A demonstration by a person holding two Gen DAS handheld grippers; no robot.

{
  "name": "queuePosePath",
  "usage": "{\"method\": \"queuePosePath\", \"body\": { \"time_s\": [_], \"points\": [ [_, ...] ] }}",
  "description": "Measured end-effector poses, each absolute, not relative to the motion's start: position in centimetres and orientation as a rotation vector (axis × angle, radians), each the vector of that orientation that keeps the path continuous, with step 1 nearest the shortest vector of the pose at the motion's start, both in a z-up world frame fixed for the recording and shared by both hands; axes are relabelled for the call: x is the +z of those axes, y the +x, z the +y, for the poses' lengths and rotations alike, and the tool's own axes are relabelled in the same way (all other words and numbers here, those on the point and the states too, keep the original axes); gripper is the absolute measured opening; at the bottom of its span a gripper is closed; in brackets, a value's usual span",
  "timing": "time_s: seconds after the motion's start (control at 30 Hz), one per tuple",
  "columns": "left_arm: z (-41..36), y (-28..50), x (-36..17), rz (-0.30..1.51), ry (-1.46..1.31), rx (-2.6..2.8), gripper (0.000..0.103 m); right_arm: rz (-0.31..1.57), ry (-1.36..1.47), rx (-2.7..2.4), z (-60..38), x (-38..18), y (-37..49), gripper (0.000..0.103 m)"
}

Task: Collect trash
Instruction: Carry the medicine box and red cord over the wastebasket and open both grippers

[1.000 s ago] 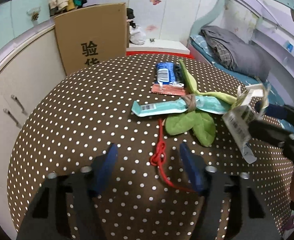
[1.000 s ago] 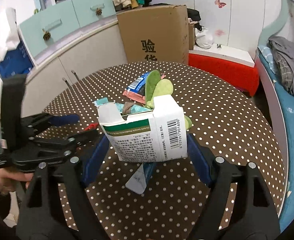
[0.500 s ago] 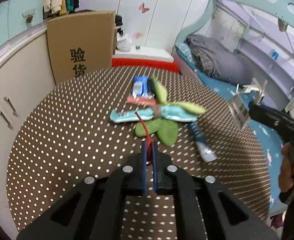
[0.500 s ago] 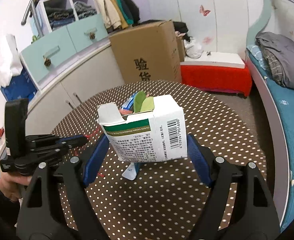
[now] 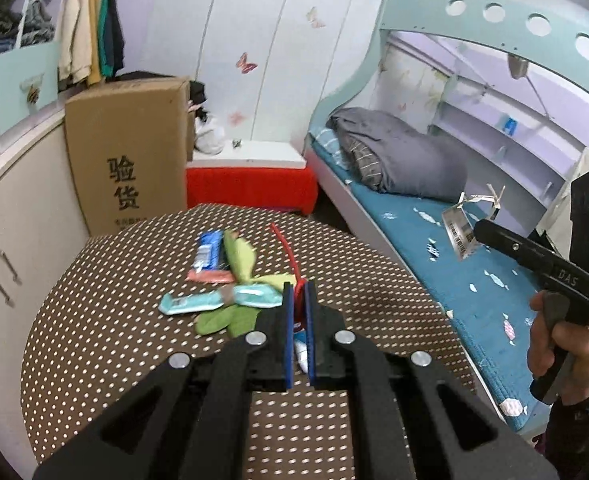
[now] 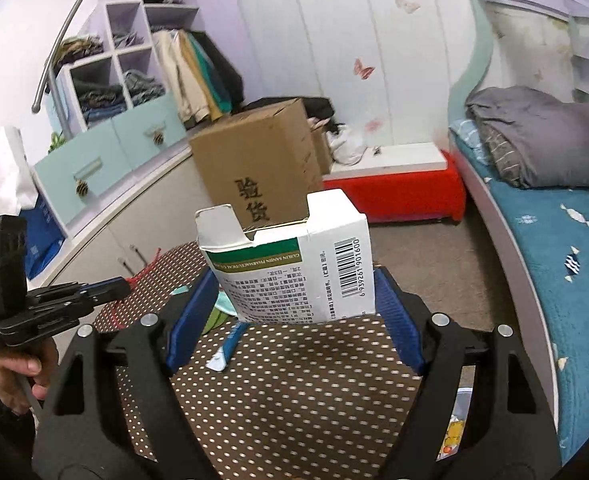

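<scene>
My left gripper (image 5: 299, 294) is shut on a red string (image 5: 285, 242), which sticks up from between its pads above the brown dotted table (image 5: 106, 320). The right wrist view shows the same gripper (image 6: 110, 286) at the left with the string (image 6: 146, 266) dangling from it. My right gripper (image 6: 294, 312) is shut on an opened white medicine box (image 6: 294, 268), held in the air; from the left wrist it shows at the right (image 5: 460, 232). On the table lie a teal wrapper (image 5: 196, 303), green leaf-shaped cloth (image 5: 226, 320), a blue packet (image 5: 210, 252) and a small tube (image 6: 228, 346).
A tall cardboard box (image 5: 126, 152) stands behind the table beside beige cabinets (image 5: 14, 248). A red-skirted bench (image 5: 250, 190) sits at the far wall. The bed (image 5: 434, 240) with a grey quilt runs along the right. A hand (image 5: 550, 344) grips the right tool.
The left jaws closed on the red string and lifted it off the table. The right gripper rose with the box and drew off toward the bed side.
</scene>
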State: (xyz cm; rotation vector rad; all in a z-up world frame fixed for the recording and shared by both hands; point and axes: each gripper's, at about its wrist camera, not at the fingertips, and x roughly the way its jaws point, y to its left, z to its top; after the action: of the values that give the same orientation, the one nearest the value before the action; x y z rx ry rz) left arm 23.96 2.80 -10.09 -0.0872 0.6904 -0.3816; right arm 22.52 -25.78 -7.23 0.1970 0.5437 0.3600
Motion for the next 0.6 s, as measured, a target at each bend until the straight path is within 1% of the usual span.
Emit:
{"method": "queuePosePath", "body": {
  "time_s": [0.33,0.6],
  "points": [
    [-3.4,24.5,-8.3,0.659,-0.063,-0.492,0.005,0.490,0.276,0.212,-34.2,-6.2,20.7,0.077],
    [-8.4,25.6,-7.9,0.664,-0.050,-0.591,0.005,0.524,0.364,0.081,-40.7,-8.4,20.0,0.077]
  ]
}}
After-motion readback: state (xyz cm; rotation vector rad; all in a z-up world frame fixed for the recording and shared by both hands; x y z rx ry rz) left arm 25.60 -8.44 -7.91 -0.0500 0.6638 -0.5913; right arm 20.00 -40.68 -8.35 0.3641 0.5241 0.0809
